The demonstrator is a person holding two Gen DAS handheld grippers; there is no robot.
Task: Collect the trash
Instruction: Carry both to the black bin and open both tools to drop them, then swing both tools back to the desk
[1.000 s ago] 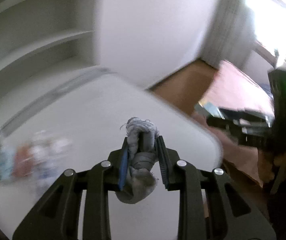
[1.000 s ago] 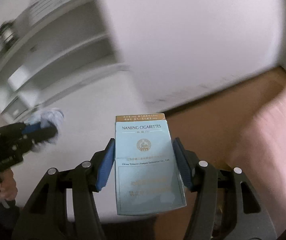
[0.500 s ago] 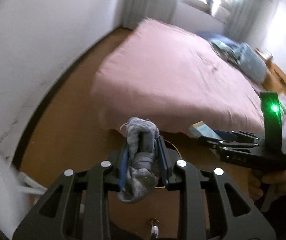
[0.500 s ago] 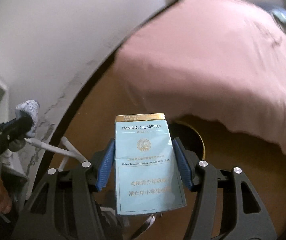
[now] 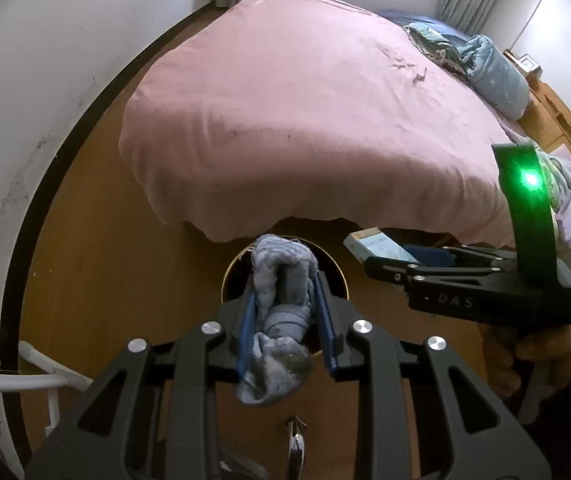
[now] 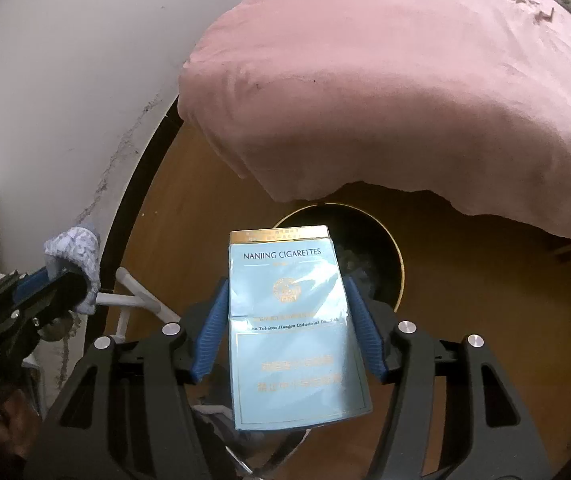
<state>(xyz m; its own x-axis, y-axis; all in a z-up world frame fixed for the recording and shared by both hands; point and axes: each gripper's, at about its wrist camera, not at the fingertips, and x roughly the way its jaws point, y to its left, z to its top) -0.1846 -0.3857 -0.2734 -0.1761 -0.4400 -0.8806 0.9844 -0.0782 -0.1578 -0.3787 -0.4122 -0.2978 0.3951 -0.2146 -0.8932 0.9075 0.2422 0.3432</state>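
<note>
Bin point(image 6: 395, 256) was mostly hidden behind the cigarette pack point(image 6: 291, 320); couldn't make out what was inside it.

two black two-finger grippers with blue pads point(image 5: 285, 312) point(image 6: 287, 332), one crumpled grey cloth rag point(image 5: 281, 320), one pale blue cigarette pack point(image 6: 293, 332), one round gold-rimmed black bin point(image 6: 381, 264), one pink-covered bed point(image 5: 305, 112).

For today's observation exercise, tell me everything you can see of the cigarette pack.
The cigarette pack is a pale blue carton with a gold band along its top edge, printed "NANJING CIGARETTES" above a gold emblem. Its glossy wrap looks slightly creased. It stands upright, lid closed, clamped at both sides by the blue pads of the right gripper, above the wooden floor and in front of a dark round bin.
</note>
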